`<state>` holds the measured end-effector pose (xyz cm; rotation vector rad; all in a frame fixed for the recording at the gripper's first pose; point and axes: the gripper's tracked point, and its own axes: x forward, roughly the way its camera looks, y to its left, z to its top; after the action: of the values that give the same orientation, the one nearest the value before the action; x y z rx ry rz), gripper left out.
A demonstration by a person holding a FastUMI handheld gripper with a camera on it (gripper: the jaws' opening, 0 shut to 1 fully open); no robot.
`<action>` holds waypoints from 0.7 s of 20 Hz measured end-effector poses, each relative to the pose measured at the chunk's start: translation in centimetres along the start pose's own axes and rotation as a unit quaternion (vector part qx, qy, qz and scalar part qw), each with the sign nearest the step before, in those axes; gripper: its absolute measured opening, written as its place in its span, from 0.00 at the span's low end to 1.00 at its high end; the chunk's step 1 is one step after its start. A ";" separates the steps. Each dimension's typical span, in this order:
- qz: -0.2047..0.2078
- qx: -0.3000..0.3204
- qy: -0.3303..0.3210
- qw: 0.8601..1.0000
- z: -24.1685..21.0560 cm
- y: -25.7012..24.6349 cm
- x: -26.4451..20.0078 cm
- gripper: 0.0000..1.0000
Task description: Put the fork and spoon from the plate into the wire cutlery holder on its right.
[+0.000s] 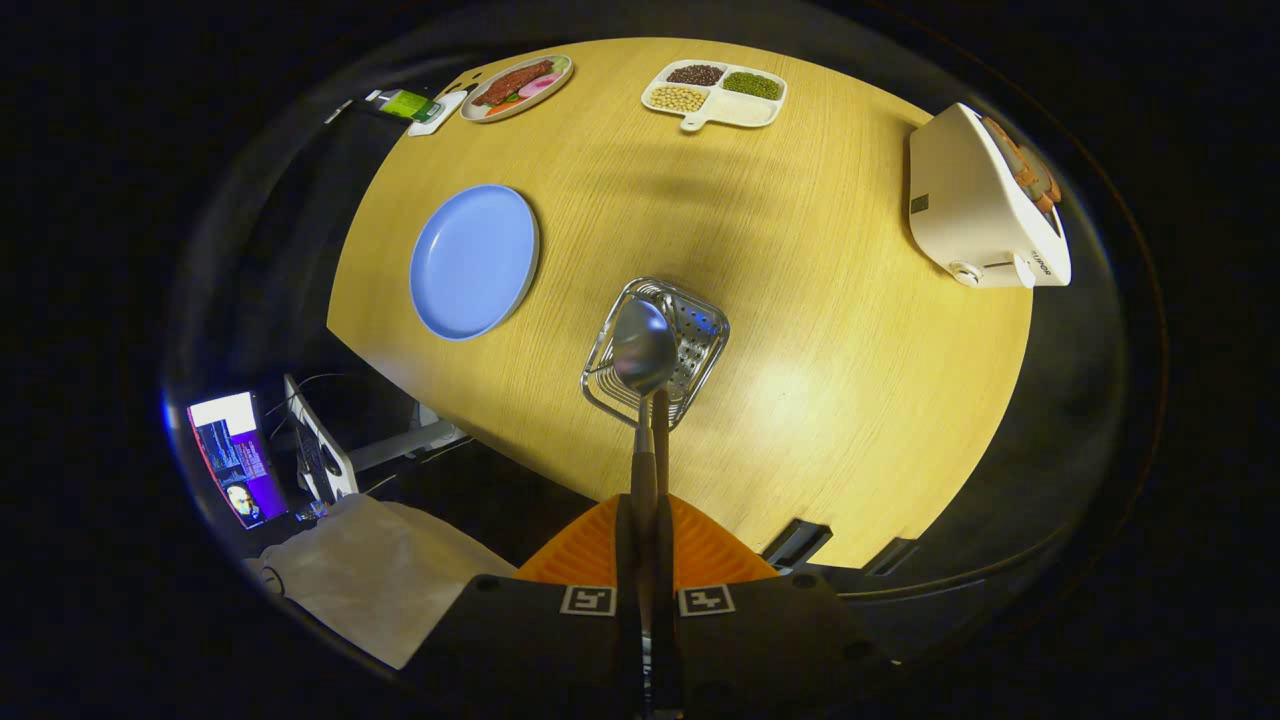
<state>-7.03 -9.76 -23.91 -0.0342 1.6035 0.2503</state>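
Your gripper (647, 500) fingers closed on the spoon (643, 350) handle, bowl over the wire cutlery holder (700, 335) just ahead, blue plate (470, 260) beyond-left bare, wooden table (820, 330).

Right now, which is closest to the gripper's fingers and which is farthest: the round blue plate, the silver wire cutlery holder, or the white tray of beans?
The gripper is shut on the metal spoon.
1. Silver wire cutlery holder: just ahead, under the spoon's bowl.
2. Round blue plate: beyond, left of the holder.
3. White tray of beans: farthest, at the table's far side.
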 end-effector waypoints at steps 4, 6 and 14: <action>-0.006 0.001 0.016 1.000 0.1 -0.8 0.9 0.08; -0.004 0.004 0.018 1.000 0.3 -0.6 1.1 0.08; 0.011 0.054 -0.018 0.998 2.6 -0.5 0.6 0.23</action>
<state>-4.47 -9.72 -24.68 0.0696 1.5808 0.1800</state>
